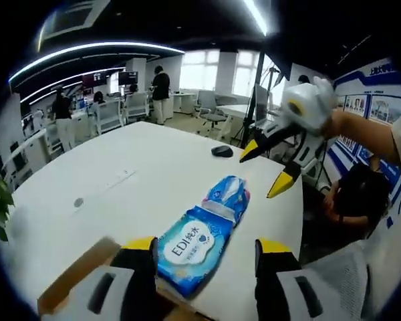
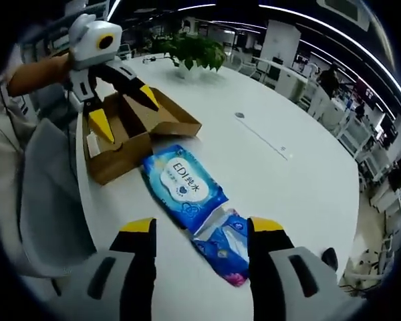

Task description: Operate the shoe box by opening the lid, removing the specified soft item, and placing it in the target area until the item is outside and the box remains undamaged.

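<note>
A soft blue wipes pack (image 1: 192, 246) (image 2: 184, 180) printed "EDI" lies flat on the white table (image 1: 120, 167), outside the box. A smaller, darker blue pack (image 1: 228, 194) (image 2: 226, 251) touches its far end. The brown cardboard shoe box (image 2: 137, 130) (image 1: 73, 277) stands open at the table's edge, beside the wipes pack. My left gripper (image 1: 206, 246) (image 2: 123, 110) hovers open over the box, holding nothing. Above the darker pack's end, my right gripper (image 2: 202, 226) (image 1: 264, 167) hangs open, also with nothing in it.
A black mouse (image 1: 222, 151) lies far out on the table, and a potted plant (image 2: 194, 50) stands at one end. A grey chair back (image 2: 50, 194) is close to the table edge by the box. Desks, chairs and people fill the office behind.
</note>
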Available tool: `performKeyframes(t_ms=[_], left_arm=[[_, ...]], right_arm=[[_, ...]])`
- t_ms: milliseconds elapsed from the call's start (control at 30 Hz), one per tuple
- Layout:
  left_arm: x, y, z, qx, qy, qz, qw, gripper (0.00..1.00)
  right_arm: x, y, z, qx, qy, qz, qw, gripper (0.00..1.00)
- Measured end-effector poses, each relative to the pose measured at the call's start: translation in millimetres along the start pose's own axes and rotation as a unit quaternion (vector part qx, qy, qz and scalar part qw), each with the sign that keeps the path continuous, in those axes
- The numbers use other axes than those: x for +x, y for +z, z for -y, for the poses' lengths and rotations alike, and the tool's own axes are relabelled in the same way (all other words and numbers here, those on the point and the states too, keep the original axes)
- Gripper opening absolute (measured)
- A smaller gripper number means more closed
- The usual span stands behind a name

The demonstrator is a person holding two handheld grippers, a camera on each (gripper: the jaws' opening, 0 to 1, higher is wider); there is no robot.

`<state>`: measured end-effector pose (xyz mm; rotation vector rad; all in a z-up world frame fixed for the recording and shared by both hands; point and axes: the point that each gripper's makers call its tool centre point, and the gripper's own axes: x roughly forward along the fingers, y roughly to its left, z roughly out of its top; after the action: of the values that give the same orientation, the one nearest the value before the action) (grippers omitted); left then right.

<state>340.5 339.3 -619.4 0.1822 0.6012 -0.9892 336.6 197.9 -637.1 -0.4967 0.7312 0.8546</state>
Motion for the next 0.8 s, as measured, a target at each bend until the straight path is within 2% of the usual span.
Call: performKeyframes(t_ms=[467, 633, 800], left_arm=[[-76.0, -32.4, -37.7, -0.009, 0.07, 0.007, 0.9975, 0.72], [-105.2, -46.8, -54.1, -0.017, 0.102, 0.012, 0.9946, 0.76], [-133.0, -61.9, -68.9, -0.028, 0.128, 0.014, 0.9912, 0.77]], right_arm=[[20.0, 41.7, -49.5, -0.057, 0.062, 0.014, 0.9964, 0.54], [31.2, 58.4, -71.6, -0.09, 0.091, 0.024, 0.9915, 0.49], [45.0, 70.9, -97.4, -0.118, 0.128, 0.029, 0.9844, 0.5]])
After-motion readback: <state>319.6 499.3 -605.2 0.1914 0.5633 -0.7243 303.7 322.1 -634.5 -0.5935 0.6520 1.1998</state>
